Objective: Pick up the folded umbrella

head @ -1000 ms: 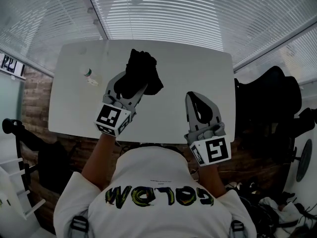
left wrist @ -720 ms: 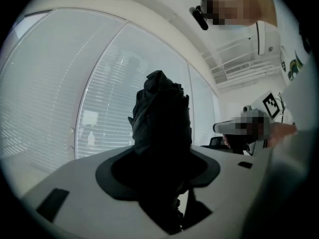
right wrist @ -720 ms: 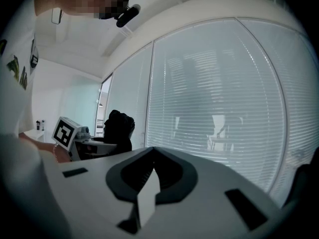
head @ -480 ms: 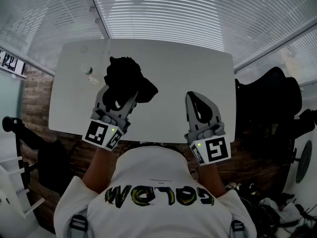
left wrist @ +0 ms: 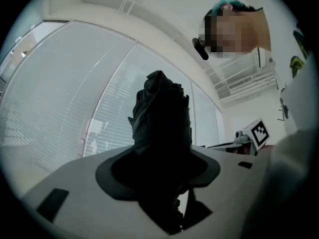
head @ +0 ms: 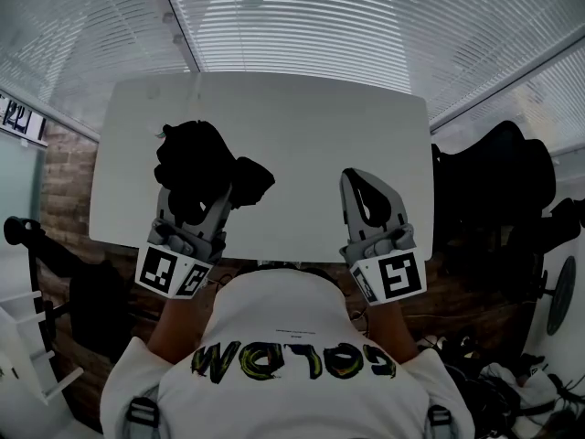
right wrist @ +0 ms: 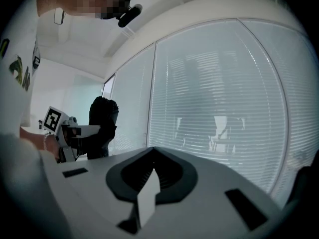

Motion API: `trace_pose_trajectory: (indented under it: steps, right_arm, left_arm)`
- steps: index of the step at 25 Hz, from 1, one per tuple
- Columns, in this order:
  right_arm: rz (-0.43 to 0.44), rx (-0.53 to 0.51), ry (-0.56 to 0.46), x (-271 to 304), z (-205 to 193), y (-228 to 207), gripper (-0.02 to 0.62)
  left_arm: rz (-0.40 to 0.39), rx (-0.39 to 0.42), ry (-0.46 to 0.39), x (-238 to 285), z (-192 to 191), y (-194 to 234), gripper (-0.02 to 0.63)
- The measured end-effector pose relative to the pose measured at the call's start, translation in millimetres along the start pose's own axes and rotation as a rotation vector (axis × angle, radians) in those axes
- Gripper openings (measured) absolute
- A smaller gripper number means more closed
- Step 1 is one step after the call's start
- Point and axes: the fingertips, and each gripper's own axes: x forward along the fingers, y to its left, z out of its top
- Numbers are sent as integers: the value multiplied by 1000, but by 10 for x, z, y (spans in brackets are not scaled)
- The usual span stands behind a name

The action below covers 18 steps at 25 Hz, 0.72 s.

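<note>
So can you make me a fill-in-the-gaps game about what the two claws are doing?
The left claw is shut on a black folded ____. The right claw holds ____. The table is coloured ____.
Missing words: umbrella; nothing; white.

I see a white table [head: 384, 135] set into a corner of tall windows, their horizontal blinds [head: 302, 16] lowered and glowing with pale daylight. A brick-patterned surface [head: 64, 181] shows beside it, with a black office chair [head: 498, 181] right and white shelving [head: 27, 355] lower left.
</note>
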Motion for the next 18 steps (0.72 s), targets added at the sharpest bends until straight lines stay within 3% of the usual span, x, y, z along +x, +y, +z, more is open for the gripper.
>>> trace_pose_trajectory:
  steps: [18]
  right_arm:
    - [1,-11,6,-29,-12,29,11]
  left_arm:
    - [2,1,4,-33,39,7,244]
